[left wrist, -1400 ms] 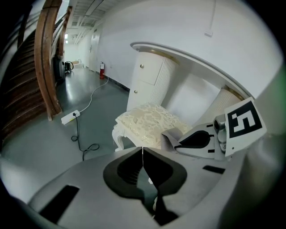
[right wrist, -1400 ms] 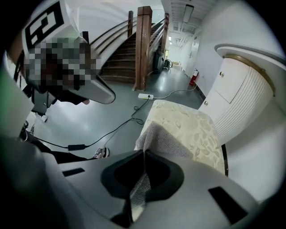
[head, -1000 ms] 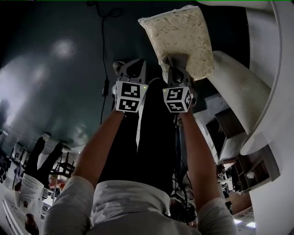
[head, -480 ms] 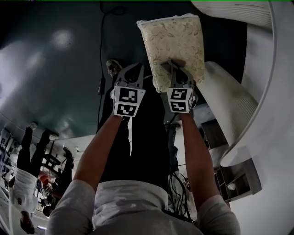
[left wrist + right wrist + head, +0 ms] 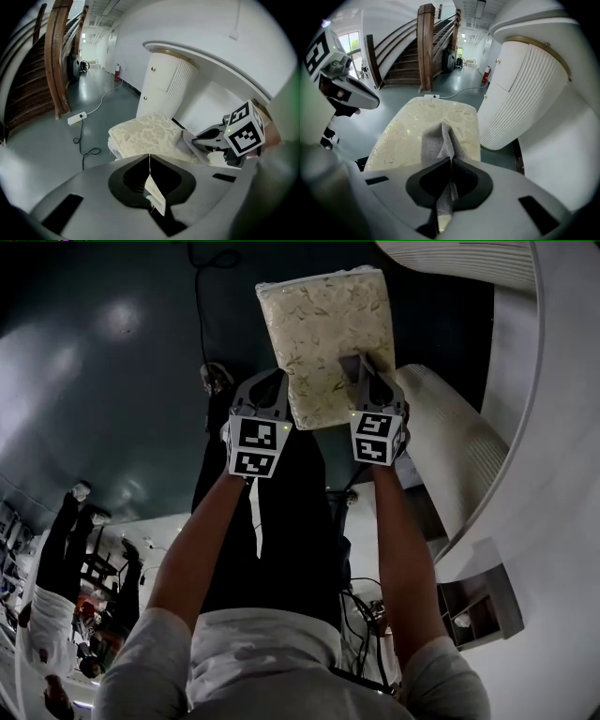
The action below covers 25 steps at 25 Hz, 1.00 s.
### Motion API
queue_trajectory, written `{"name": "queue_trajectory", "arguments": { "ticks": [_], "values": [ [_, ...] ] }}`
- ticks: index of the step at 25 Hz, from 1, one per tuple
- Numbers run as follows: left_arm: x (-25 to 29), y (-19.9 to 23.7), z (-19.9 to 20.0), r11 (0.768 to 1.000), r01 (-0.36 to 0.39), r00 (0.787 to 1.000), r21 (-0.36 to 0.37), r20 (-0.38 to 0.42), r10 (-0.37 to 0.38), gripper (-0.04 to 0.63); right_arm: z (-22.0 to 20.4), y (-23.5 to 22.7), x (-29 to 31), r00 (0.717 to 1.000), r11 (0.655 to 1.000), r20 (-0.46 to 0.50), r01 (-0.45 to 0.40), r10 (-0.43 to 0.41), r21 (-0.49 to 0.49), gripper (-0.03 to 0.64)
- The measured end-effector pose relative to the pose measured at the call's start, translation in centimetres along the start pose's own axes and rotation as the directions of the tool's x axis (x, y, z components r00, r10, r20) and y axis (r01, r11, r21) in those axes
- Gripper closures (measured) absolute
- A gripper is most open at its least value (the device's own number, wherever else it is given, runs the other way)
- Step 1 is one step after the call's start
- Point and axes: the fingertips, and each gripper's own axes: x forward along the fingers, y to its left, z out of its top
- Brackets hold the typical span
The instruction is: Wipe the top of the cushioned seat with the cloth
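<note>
Grey cloth [image 5: 439,140] draped on near right part of cream leaf-patterned cushioned seat [image 5: 319,324], pinched in closed jaws of right gripper [image 5: 450,161]. Left gripper [image 5: 149,157] at seat's near left corner, jaws pressed together on thin white strip [image 5: 155,193]. White fluted cabinet [image 5: 520,93] beside seat.

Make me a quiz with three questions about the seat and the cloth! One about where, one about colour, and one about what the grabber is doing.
1. Where is the cloth?
A in a bucket
B on the cushioned seat
C on a shelf

2. What colour is the seat's top?
A red
B cream
C blue

3. What are the jaws of the right gripper doing?
A shut on the cloth
B wide open
C holding a cup

Answers:
1. B, the grey cloth lies on the seat's top.
2. B, the leaf-patterned cover is cream.
3. A, the jaws pinch the cloth between them.
</note>
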Motion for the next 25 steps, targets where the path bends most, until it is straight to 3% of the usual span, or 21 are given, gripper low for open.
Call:
{"name": "queue_trajectory", "arguments": {
  "ticks": [10, 17, 25],
  "values": [
    [0.6, -0.8, 2.0, 1.000, 0.000, 1.000, 0.022, 0.003, 0.000, 0.578, -0.9, -6.8, 0.5, 0.993, 0.988, -0.057, 0.112, -0.106, 0.106, 0.603],
    [0.5, 0.4, 1.5, 1.000, -0.023, 1.000, -0.008, 0.002, 0.023, 0.578, 1.2, -6.6, 1.7, 0.997, 0.993, -0.019, 0.074, -0.073, 0.093, 0.603],
    [0.1, 1.2, 0.8, 0.999, -0.020, 1.000, -0.032, 0.000, 0.020, 0.578, 3.7, -2.8, 2.1, 1.000, 0.999, 0.029, 0.009, -0.009, 0.031, 0.603]
  ]
}}
